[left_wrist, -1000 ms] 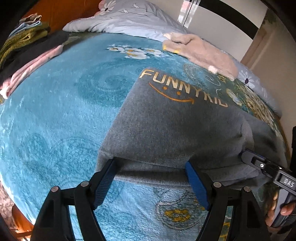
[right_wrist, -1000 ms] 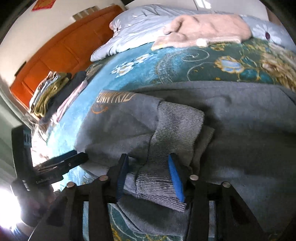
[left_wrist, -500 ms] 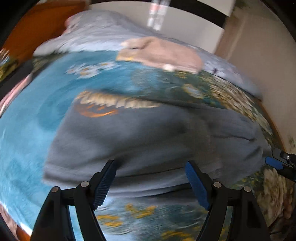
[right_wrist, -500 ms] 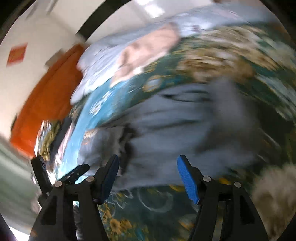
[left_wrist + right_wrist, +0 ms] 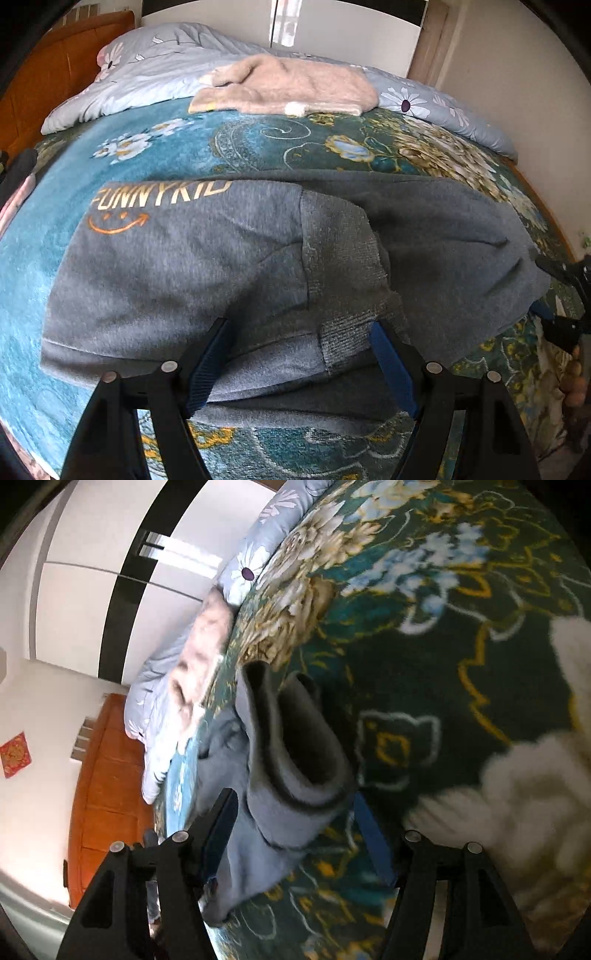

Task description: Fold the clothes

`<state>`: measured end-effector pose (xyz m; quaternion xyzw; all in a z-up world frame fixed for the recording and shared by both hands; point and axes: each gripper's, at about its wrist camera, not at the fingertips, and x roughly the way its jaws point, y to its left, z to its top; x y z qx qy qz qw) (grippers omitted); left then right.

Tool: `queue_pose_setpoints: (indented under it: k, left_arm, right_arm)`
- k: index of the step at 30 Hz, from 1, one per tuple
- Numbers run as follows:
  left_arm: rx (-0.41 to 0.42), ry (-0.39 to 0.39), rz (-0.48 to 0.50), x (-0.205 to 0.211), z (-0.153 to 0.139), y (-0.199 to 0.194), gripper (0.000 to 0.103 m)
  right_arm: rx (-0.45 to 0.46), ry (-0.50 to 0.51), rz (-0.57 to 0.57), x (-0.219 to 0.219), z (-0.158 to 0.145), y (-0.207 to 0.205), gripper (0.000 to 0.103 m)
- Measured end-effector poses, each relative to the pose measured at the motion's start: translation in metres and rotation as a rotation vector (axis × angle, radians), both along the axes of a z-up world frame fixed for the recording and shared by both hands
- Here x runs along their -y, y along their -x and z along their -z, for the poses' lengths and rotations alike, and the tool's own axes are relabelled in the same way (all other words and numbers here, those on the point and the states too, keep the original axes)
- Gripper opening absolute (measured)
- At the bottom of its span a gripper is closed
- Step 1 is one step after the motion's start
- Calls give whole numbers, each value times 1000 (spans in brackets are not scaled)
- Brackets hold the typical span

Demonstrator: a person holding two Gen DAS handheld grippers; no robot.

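Bed (image 5: 184,155), teal floral blanket: grey sweatshirt (image 5: 192,266) lying half-folded, sleeves crossed over the body. Left gripper (image 5: 299,365) spread above the near hem, empty. Right gripper (image 5: 291,834) spread, its jaws straddling the rolled end unpinched. Advice: pinch both layers before folding across.

Orange wooden headboard (image 5: 33,85); white wardrobe (image 5: 332,33); cream wall (image 5: 517,92); floral teal blanket (image 5: 184,147)

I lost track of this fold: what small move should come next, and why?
Probably close the right gripper on the grey fleece sweatshirt: its rolled edge lies between the open jaws, unpinched. The left gripper is open too, over the ribbed cuff.
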<state>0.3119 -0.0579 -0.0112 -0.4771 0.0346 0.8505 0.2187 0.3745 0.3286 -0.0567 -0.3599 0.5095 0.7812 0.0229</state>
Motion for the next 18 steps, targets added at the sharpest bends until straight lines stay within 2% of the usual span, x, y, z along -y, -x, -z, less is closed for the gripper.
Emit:
queue_pose_setpoints:
  k: [3, 8, 10, 11, 12, 14, 15, 18]
  left_arm:
    - [4, -17, -5, 2, 1, -1, 80]
    - [17, -46, -16, 9, 2, -3, 80]
    - [16, -49, -21, 11, 2, -5, 80]
    - [16, -52, -23, 13, 2, -7, 80]
    - [14, -58, -25, 15, 2, -8, 80]
    - [13, -71, -30, 20, 1, -11, 80]
    - [14, -83, -37, 24, -1, -12, 80]
    - [18, -121, -69, 40, -6, -13, 80]
  right_arm:
    - [-14, -9, 15, 4, 1, 10, 69]
    - [-22, -132, -8, 17, -5, 27, 70]
    - [-22, -144, 2, 17, -3, 31, 69]
    - [-21, -148, 11, 17, -2, 31, 64]
    - [-11, -165, 13, 18, -4, 33, 55]
    - [7, -185, 17, 19, -7, 34, 45]
    - [14, -188, 20, 19, -8, 35, 35]
    - [-1, -231, 27, 23, -25, 36, 24]
